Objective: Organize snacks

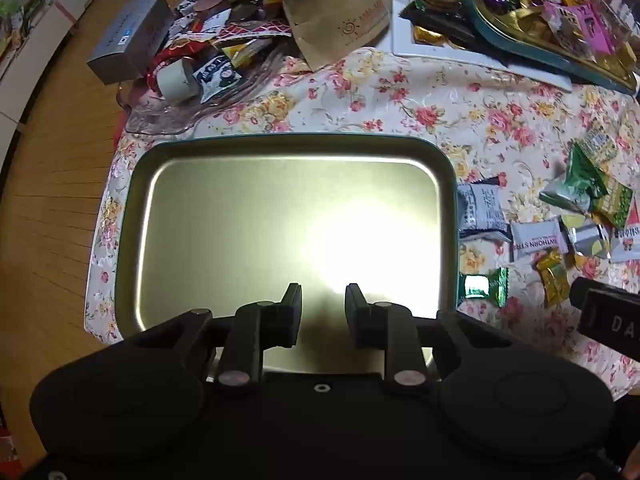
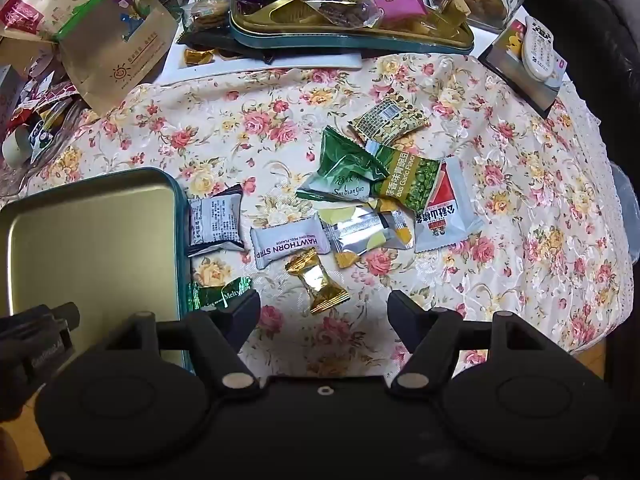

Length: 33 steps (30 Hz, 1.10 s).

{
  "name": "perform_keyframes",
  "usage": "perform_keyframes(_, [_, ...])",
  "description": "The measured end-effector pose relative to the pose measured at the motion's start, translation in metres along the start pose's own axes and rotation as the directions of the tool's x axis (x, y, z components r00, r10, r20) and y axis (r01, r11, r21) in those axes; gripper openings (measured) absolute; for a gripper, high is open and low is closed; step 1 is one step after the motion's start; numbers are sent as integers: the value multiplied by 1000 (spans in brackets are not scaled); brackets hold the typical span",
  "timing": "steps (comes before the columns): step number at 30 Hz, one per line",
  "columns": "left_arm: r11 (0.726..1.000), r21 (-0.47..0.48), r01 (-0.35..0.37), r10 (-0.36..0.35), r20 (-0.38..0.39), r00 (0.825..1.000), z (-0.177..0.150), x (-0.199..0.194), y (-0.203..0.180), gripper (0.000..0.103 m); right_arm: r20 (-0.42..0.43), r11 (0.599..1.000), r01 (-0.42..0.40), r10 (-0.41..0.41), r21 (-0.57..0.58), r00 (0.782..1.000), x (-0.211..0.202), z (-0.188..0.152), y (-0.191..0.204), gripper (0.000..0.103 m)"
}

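Pointing steeply downward in the left wrist view, the left gripper (image 1: 323, 300) hangs over a rectangular metal tray (image 1: 138, 216) with rounded corners, a raised teal-edged rim and a smooth, glossy floor that mirrors a bright patch of light. Its jaws stand partly spread with nothing between them; only the tray floor shows in the gap. The tray rests on a floral tablecloth (image 1: 400, 104) of embossed fabric. Right of the tray lie crinkled foil and plastic snack packets, the nearest a grey printed sachet (image 1: 478, 210) just beside the rim and a green foil candy (image 1: 484, 286) below it. Beyond the tray's far left corner sits a clear scalloped glass dish (image 1: 160, 118) heaped with wrappers.

In the right wrist view, the right gripper (image 2: 324, 312) has its jaws spread wide and empty above the tablecloth, right of the tray (image 2: 120, 176). A gold twist-wrapped candy (image 2: 318, 280) lies just beyond the gap between the jaws, not touched by them. A white "HAWTHORN STRIP" bar (image 2: 288, 246) lies beyond it, and the green foil candy (image 2: 220, 294) lies against the tray's rim beside the left jaw tip.
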<state>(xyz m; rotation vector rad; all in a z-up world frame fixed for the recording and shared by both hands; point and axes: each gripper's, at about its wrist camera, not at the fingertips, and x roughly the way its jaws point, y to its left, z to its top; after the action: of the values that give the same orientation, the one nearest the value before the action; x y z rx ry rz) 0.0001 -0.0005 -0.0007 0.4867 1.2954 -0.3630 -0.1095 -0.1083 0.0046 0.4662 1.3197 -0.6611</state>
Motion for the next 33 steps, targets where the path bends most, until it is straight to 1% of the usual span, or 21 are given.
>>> perform_keyframes(2, [1000, 2, -9, 9, 4, 1000, 0, 0, 0, 34, 9, 1000, -4, 4, 6, 1000, -1, 1, -1, 72])
perform_keyframes(4, [999, 7, -37, 37, 19, 999, -3, -1, -3, 34, 25, 1000, -6, 6, 12, 1000, -2, 2, -3, 73])
perform_keyframes(5, [998, 21, -59, 59, 32, 998, -7, -4, -11, 34, 37, 1000, -5, 5, 12, 999, -3, 2, -3, 73])
perform_keyframes(7, [996, 47, -71, 70, 37, 997, -7, -3, -13, 34, 55, 1000, 5, -6, 12, 998, -3, -2, -2, 73])
perform_keyframes(10, [995, 66, -70, 67, 44, 997, -7, -4, -11, 34, 54, 1000, 17, -17, 4, 998, -2, 0, 2, 73])
perform_keyframes(19, [996, 50, -67, 65, 46, 997, -8, -5, -8, 34, 59, 999, 13, -10, -53, 998, -2, 0, 8, 73])
perform_keyframes(24, [998, 43, -44, 43, 27, 999, -9, -2, -8, 34, 52, 999, 10, -7, -44, 999, 0, 0, 6, 73])
perform_keyframes(29, [1000, 16, 22, -22, -34, 999, -10, 4, -7, 34, 46, 999, 10, -8, -35, 999, 2, 0, 6, 73])
perform_keyframes(33, [999, -2, 54, -54, -62, 997, -11, 6, -5, 34, 38, 999, 14, -12, -39, 999, 5, -1, 8, 73])
